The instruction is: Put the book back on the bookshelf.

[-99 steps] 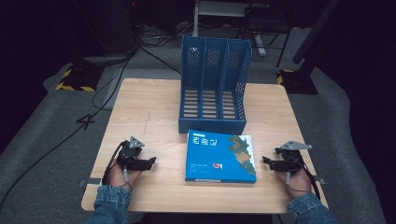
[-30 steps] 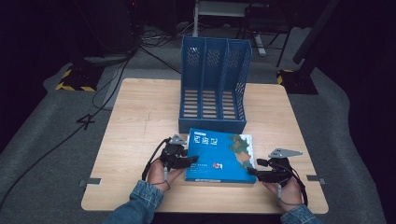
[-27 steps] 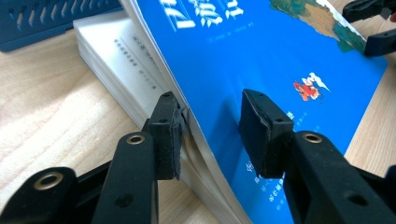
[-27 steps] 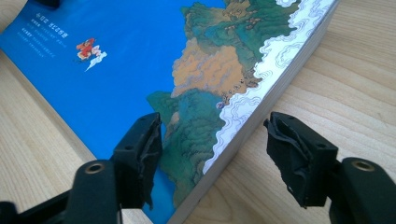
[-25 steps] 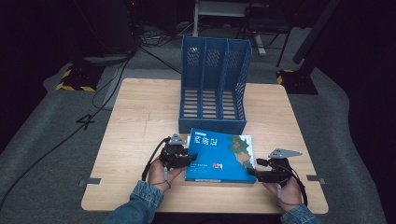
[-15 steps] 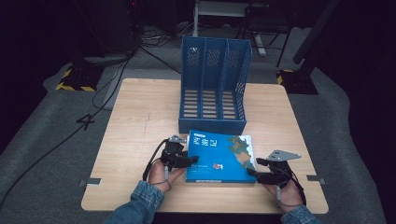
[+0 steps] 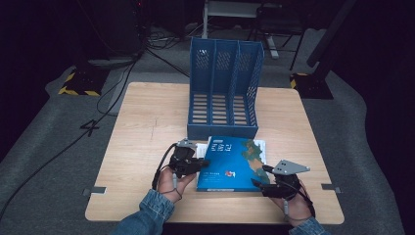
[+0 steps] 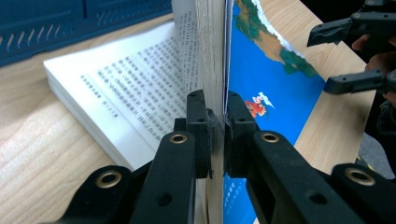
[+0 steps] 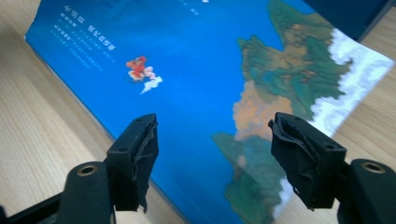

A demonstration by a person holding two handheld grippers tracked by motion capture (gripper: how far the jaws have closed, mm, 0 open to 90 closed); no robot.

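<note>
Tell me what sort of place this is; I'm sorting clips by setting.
Probably a lab or studio set up for recording, not a home. A lone wooden table stands on grey carpet in a dark room, cables trail across the floor, and equipment stands with hazard-striped bases ring it.

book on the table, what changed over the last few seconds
Both hands moved in from the table's near corners to the book. The left gripper shut its fingers on the cover and a sheaf of pages at the left edge and lifted them, so the book now lies partly open. The right gripper came to the book's right edge, fingers open. The blue file rack and the book's spot stayed the same.
</note>
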